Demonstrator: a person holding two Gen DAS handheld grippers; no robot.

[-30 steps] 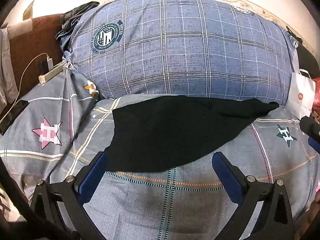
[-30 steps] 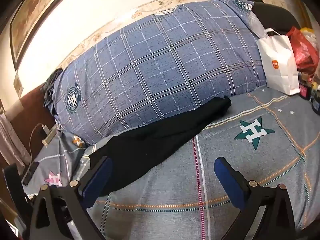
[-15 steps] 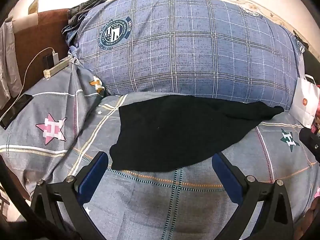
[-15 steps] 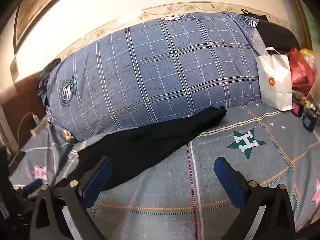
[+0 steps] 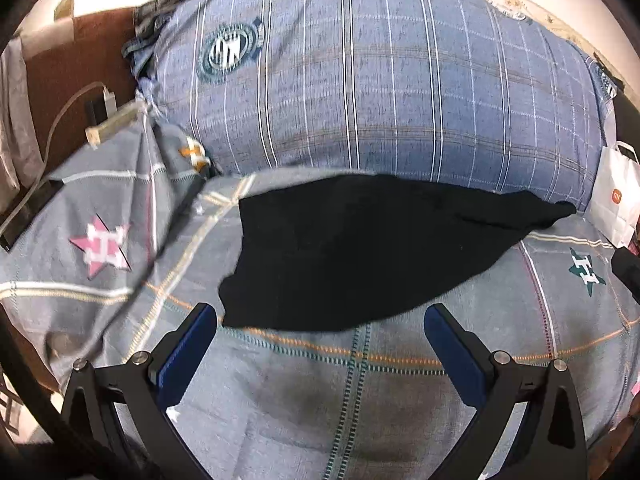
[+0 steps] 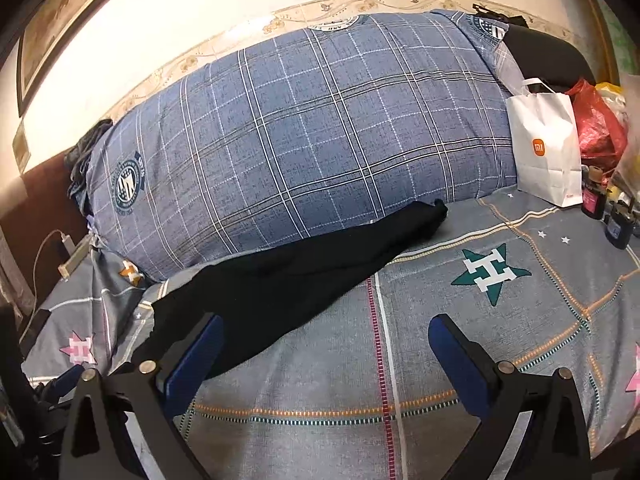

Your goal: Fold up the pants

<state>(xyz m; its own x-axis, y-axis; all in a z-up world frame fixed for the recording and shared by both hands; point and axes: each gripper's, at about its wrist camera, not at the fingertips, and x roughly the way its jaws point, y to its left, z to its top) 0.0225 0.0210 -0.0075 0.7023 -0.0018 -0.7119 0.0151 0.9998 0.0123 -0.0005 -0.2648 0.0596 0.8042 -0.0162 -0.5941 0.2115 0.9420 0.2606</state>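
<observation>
Both grippers, left [image 5: 320, 344] and right [image 6: 326, 354], hung wide open and empty over the bed [image 6: 460, 320]; the black pants [image 5: 360, 256] (already narrow along the quilt) risked bunching if pinched with the bedsheet.

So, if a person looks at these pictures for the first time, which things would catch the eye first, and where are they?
The black pants stand out most, lying spread on the grey star-patterned bedsheet, just ahead of the open left gripper and right gripper. Behind them a large blue plaid pillow fills the back of the bed, and a white paper bag stands at its right end.
</observation>
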